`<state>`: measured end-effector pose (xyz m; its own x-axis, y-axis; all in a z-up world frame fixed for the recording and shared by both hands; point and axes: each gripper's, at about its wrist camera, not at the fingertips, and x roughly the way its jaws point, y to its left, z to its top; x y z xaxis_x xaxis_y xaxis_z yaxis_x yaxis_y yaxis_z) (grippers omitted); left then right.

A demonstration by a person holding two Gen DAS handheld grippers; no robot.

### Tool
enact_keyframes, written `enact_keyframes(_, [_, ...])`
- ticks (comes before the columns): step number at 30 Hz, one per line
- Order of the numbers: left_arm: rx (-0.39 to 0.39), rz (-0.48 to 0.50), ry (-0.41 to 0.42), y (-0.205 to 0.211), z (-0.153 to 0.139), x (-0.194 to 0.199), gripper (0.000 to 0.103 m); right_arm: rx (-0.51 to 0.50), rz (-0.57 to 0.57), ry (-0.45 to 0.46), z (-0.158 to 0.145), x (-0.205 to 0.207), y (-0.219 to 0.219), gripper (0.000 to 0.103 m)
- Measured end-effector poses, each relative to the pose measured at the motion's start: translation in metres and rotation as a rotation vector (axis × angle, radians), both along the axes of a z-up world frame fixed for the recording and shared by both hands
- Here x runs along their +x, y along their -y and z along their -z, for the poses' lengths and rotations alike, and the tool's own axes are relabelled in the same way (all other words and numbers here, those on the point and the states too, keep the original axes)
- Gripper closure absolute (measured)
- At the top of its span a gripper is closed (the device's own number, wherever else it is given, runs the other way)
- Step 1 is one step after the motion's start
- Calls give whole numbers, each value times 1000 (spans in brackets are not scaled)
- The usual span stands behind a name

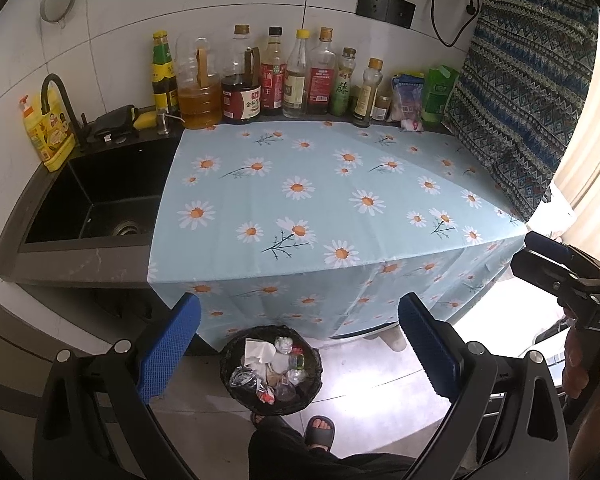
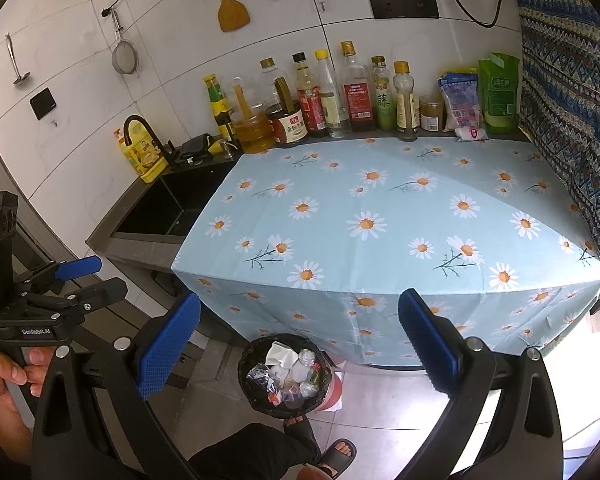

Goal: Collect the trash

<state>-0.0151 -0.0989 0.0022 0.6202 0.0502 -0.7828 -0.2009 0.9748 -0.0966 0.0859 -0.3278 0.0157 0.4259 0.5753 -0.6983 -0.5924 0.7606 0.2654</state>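
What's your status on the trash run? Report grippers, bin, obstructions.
Left gripper open, empty. Right gripper open, empty. Trash bin on floor below the daisy tablecloth, holding wrappers and tissue. No loose trash visible on the cloth; nothing obstructing.

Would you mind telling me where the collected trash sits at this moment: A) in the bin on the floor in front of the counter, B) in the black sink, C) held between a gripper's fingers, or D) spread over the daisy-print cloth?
A: crumpled paper and wrappers fill the black-lined bin on the floor tiles, while the left gripper and right gripper are both open and hold nothing.
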Motion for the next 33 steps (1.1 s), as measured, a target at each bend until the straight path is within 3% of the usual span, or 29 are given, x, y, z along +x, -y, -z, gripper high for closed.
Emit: enact_keyframes(33, [3,-10,-1,-4,0,-2,7,0,-7,3,-2,1,-4,5])
